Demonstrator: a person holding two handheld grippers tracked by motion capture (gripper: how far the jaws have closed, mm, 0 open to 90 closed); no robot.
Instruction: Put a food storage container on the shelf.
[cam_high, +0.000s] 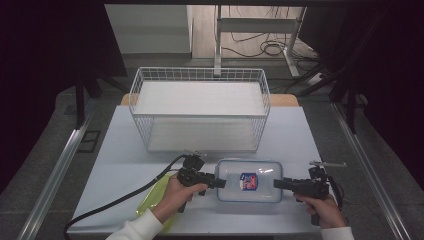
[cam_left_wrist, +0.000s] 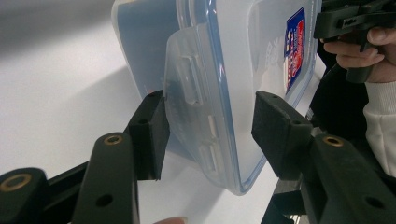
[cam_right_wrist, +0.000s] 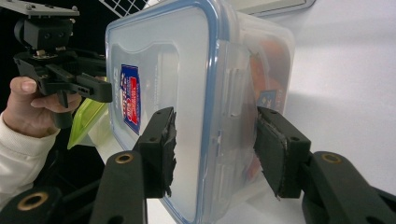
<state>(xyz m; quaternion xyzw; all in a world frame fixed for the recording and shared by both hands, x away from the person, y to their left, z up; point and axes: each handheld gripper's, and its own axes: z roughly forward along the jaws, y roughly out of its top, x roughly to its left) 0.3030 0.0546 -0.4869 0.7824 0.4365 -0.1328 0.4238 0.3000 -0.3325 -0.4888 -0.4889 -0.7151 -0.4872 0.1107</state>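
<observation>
A clear plastic box (cam_high: 248, 181) with a blue-rimmed lid and a red-and-blue sticker lies on the white table near its front edge. Something orange shows through its wall in the right gripper view. My left gripper (cam_high: 221, 183) is at the box's left end, my right gripper (cam_high: 276, 183) at its right end. In the left gripper view my left gripper (cam_left_wrist: 210, 135) stands open, and the box (cam_left_wrist: 233, 70) and its latch flap sit between the jaws. My right gripper (cam_right_wrist: 215, 149) likewise stands open around the other end of the box (cam_right_wrist: 187, 93), one jaw over the lid, one by the base.
A white wire basket (cam_high: 200, 107) stands behind the box at mid table, empty, its open top facing up. A yellow-green plastic piece (cam_high: 155, 197) lies under the left hand. The left gripper's black cable (cam_high: 120, 202) trails off the front left.
</observation>
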